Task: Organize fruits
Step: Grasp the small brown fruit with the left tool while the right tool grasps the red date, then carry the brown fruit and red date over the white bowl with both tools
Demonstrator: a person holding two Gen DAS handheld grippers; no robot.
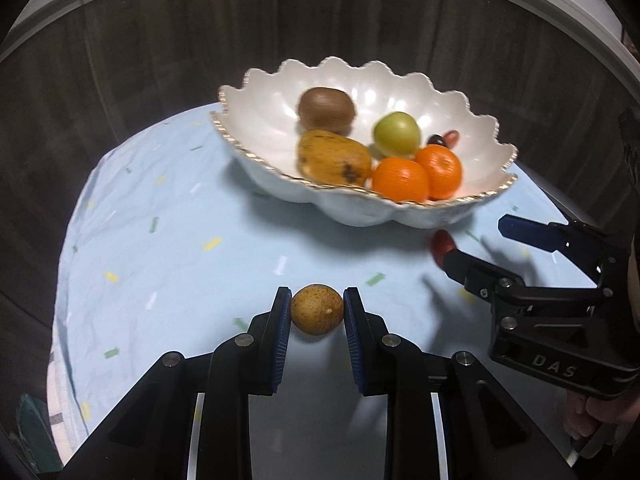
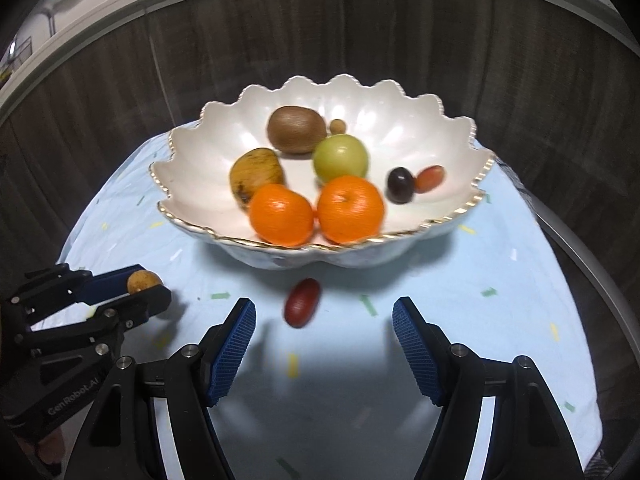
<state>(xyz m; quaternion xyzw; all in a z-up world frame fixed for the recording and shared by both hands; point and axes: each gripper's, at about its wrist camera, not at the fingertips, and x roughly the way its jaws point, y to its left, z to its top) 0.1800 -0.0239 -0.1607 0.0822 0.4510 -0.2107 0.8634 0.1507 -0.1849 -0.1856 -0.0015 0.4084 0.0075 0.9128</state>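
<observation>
White scalloped bowl with a gold rim sat on a pale blue cloth over the table, dark wood panels behind. Inside the bowl: kiwi, green apple, brown-spotted yellowish fruit, two oranges side by side at the near rim, dark grape touching a reddish grape, plus a small tan round fruit behind the kiwi.

Left gripper was clamped on a small brown round fruit, blue pads pressing both sides, held above the cloth, near side of the bowl and apart from it. Right-wrist view showed the same fruit pinched at the tips, off to the left.

Right gripper stood with jaws parted fairly wide, nothing between the pads. Red oval fruit lay on the cloth just ahead of the fingertips, just in front of the bowl's base, not touched. In the left-wrist view that gripper's lower finger hid part of the red fruit. Frames were motion-blurred.
</observation>
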